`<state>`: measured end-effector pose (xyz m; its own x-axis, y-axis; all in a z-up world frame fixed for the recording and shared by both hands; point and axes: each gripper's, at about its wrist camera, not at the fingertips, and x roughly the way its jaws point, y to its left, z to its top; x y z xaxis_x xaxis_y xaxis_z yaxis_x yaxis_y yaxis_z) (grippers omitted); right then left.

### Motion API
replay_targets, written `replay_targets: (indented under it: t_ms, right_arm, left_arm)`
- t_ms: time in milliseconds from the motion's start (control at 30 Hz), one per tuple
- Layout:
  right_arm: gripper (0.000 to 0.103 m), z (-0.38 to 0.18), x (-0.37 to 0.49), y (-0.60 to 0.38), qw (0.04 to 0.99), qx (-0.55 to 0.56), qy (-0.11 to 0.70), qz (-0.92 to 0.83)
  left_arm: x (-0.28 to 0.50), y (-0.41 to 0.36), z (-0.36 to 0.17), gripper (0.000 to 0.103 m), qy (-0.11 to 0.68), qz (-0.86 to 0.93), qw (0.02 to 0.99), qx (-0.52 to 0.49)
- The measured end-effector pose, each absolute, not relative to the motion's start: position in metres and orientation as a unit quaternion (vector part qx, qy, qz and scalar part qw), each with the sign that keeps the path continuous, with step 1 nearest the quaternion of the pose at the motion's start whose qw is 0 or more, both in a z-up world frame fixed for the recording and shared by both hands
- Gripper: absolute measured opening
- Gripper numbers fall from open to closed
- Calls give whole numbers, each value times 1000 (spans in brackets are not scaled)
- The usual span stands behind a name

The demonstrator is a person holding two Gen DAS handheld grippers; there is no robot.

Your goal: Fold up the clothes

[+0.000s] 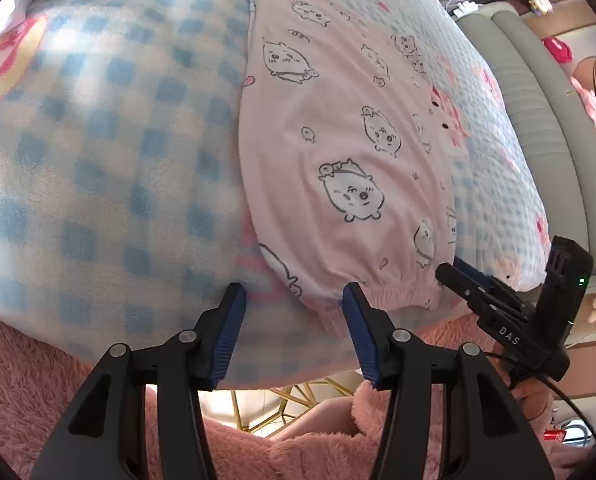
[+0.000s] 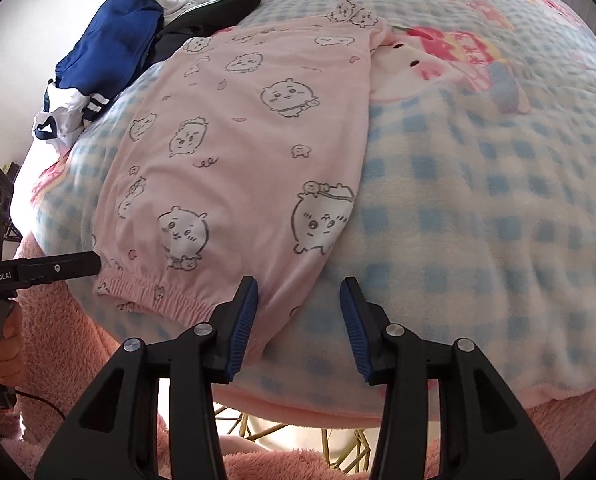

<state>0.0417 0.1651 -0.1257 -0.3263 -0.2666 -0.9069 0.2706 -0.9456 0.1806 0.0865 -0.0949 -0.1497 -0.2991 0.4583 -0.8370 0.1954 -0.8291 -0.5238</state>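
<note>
Pale pink cotton pyjama trousers printed with black-outlined white cartoon animals [image 2: 254, 152] lie flat on a fleecy blue-and-cream checked blanket [image 2: 477, 216] that covers a rounded surface. The trousers look folded lengthwise, one leg over the other, forming a long narrow panel running away from the near edge; the gathered elastic waistband [image 2: 154, 292] sits at the near end, ruffled and slightly puckered, the far cuffs a little curled. Fabric mostly smooth, few creases. In the left wrist view the same trousers [image 1: 337, 140] run up the middle-right of the blanket [image 1: 110, 152], waistband [image 1: 393, 284] nearest the camera. Left gripper [image 1: 294, 296]: blue-padded jaws released, standing apart over the waistband corner and the blanket edge, nothing pinched between them. Right gripper [image 2: 298, 292]: jaws likewise apart, straddling the other waistband corner where pink cloth meets check; pads not pressing on anything. In the right wrist view the left gripper [image 2: 94, 263] shows side-on, tip at the waistband's outer end; contact there hard to judge, possibly just touching. A pile of navy, white and black garments [image 2: 118, 52] lies on the far left of the blanket. A person's fuzzy pink sleeve [image 2: 66, 344] shows below the blanket edge.
</note>
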Motion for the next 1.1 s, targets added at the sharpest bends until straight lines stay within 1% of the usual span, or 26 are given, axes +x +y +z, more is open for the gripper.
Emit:
replay_targets:
  t_ms: [100,133,267,467,600,767,800,833,867,967,1033,1067,1100]
  right_arm:
    - [44,-126,44,160,167,553,18,-816]
    - [44,-126,45,159,174,553,18,-815]
    - [44,-131,48,162,190,563,1,-804]
    - [44,-138,49,162,205,573,-16,-794]
    - [44,-137,54,160,219,569,-20,-792]
    - [44,-148,47,161,214,579,-50,-785]
    - [45,-149,46,161,218,579,-52,-784]
    - [43,-149,45,160,223,579,-54,-782]
    - [34,-146,46,159,232,574,-54,-784]
    - [33,-138,49,156,258,559,-53,-786]
    - [35,-146,44,157,250,569,-59,-781]
    - [36,-152,42,157,244,576,-65,-777]
    - [36,-158,39,157,240,583,-70,-774]
  left_arm:
    - [84,-89,-150,55,-292,753,93,-582]
    - [83,-87,-150,57,-296,752,95,-581]
    - [80,-83,-162,58,-305,741,97,-590]
    - [77,-66,-170,56,-320,736,134,-581]
    - [76,-72,-176,56,-357,732,132,-565]
    - [73,-66,-185,56,-369,733,130,-556]
    - [74,-63,-181,54,-367,737,141,-550]
    - [74,-61,-177,48,-365,741,151,-543]
    - [73,-58,-174,47,-358,746,157,-539]
    - [69,-55,-177,47,-352,744,157,-546]
    - [66,-57,-187,47,-371,731,153,-552]
    - [65,-59,-190,35,-379,726,152,-553]
    - [65,-58,-188,27,-373,731,151,-552]
